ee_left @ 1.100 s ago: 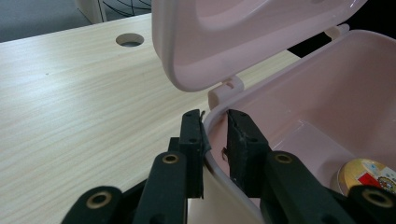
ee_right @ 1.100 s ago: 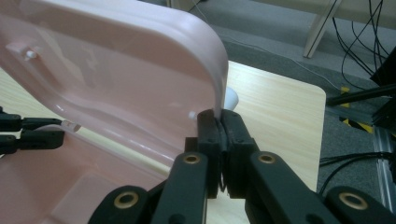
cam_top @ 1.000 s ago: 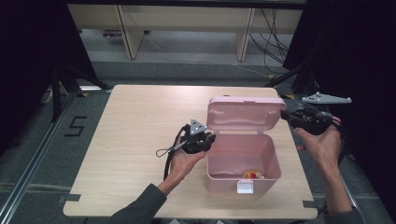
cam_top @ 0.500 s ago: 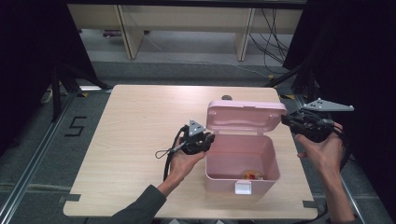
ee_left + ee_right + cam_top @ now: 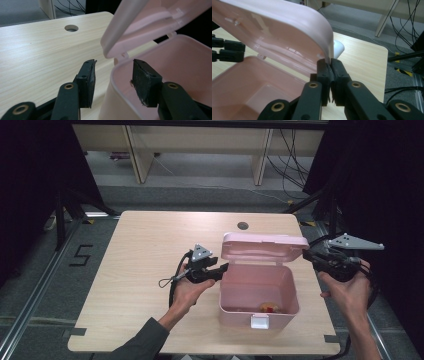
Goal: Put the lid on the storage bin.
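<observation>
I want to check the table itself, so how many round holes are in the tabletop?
1. The round hole sits near the table's far edge, just behind the pink box's raised lid. The box could hide others.

I'm seeing a glossy, smooth pink plastic box [image 5: 260, 290] with a shinier lid [image 5: 287, 30], sitting on a matt, pale wood-grain table [image 5: 150, 250]; the gripper pads [image 5: 88, 80] are looking black, rough, worn.
</observation>
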The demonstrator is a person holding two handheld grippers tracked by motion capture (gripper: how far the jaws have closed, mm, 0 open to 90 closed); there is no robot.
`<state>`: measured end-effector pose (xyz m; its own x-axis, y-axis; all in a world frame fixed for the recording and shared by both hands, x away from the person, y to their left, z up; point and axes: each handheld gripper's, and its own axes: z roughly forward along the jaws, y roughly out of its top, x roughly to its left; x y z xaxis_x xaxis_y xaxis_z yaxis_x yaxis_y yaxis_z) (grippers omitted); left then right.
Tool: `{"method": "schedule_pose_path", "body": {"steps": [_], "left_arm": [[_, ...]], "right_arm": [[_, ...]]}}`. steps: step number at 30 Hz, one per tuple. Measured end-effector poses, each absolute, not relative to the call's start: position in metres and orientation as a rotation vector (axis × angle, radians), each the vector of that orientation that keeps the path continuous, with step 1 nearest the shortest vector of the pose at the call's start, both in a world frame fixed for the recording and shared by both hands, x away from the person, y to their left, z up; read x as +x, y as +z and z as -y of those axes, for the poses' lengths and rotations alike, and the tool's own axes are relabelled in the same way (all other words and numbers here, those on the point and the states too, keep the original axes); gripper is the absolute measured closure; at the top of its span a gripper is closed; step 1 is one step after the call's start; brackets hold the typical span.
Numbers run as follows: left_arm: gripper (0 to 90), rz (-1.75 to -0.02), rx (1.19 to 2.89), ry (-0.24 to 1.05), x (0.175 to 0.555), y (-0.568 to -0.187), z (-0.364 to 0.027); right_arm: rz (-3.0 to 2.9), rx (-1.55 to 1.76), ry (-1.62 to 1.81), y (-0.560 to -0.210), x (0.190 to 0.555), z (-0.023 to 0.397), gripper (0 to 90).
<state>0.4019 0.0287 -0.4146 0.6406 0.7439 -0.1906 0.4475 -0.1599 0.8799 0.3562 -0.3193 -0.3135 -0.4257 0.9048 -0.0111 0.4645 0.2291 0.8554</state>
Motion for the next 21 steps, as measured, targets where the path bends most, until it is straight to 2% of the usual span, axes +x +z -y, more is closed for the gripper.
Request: {"method": "schedule_pose_path", "body": {"steps": [21], "left_arm": [[47.3, -0.858, 1.900, 0.333, 0.338, -0.413, -0.083]], "right_arm": [[-2.017, 1.205, 1.133, -0.325, 0.327, 0.326, 85.0]]}}
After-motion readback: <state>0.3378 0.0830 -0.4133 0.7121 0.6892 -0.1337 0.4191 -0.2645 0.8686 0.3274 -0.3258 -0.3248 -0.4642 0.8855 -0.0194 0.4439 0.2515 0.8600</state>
